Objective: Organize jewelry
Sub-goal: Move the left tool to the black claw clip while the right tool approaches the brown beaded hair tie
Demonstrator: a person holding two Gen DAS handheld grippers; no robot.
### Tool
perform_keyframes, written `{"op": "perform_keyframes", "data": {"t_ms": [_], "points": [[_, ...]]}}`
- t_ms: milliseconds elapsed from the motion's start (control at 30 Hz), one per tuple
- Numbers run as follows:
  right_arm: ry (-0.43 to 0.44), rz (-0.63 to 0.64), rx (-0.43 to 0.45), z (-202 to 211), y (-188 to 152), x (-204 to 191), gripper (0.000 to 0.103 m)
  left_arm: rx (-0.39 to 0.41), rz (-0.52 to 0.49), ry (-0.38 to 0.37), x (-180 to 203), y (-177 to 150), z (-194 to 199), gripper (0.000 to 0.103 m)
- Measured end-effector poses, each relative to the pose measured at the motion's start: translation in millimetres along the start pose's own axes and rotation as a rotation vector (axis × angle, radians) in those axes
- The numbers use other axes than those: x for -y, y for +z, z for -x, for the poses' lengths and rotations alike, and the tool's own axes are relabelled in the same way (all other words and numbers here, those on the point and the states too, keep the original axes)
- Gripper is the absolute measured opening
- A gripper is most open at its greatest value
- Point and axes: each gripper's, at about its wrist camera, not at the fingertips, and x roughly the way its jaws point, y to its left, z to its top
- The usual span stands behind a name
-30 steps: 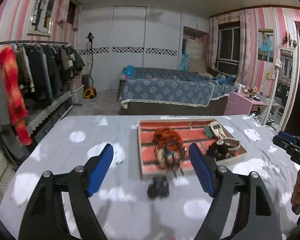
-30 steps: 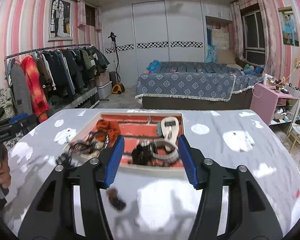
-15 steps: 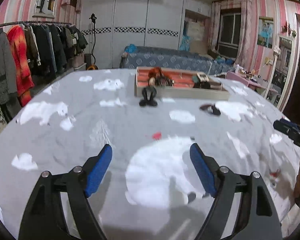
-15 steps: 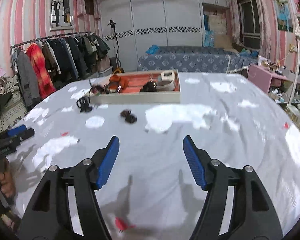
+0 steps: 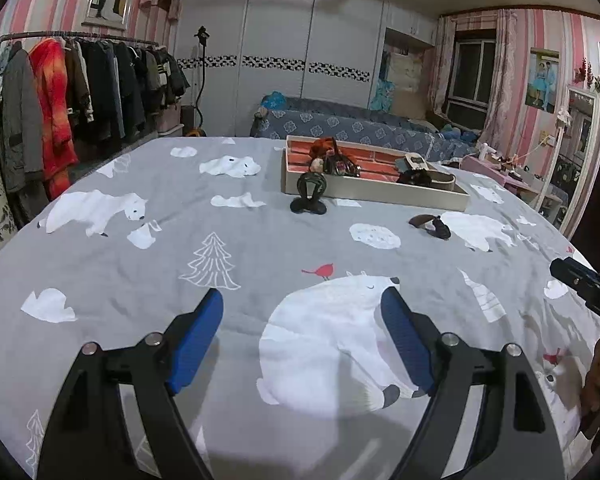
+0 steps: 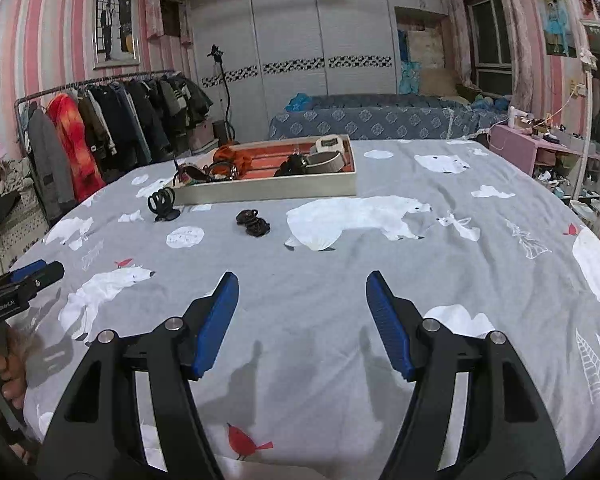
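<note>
A shallow tray [image 5: 376, 195] with an orange-red lining stands far across the table, holding an orange scrunchie [image 5: 324, 146], a grey band [image 5: 434, 176] and dark pieces. Just in front of the tray a black hair claw [image 5: 309, 199] stands on the cloth, and a small dark hair piece [image 5: 430, 226] lies to its right. My left gripper [image 5: 302, 298] is open over a polar bear print, with nothing between its fingers. My right gripper [image 6: 303, 280] is open and empty too, well short of the dark piece [image 6: 253, 223], the claw [image 6: 162, 204] and the tray [image 6: 268, 193].
A grey cloth with polar bears [image 5: 340, 344] covers the round table. The other gripper and a hand show at each view's edge [image 6: 20, 284] [image 5: 584, 288]. Behind the table are a clothes rack [image 5: 80, 80], a bed [image 5: 352, 128] and a pink side table [image 6: 516, 140].
Both grippers have drawn back from the tray and sunk toward the cloth; the tray now sits far ahead. The right jaws stand a little wider than a second ago.
</note>
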Motion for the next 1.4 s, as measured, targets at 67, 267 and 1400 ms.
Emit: {"op": "perform_keyframes", "data": {"t_ms": [67,267,1400], "points": [[-0.01,0.008,0.01,1.7,-0.8,-1.9,0.067,0.003,0.001,0.004,-0.2,0.0,0.5,0.08],[-0.018,0.034,0.01,1.7,-0.6,-6.6,0.07,-0.002,-0.002,-0.004,-0.3,0.4,-1.2,0.081],[0.056,0.11,-0.124,-50.7,41.2,-37.6,0.073,-0.143,-0.062,0.023,-1.6,56.7,-69.9,0.084]]}}
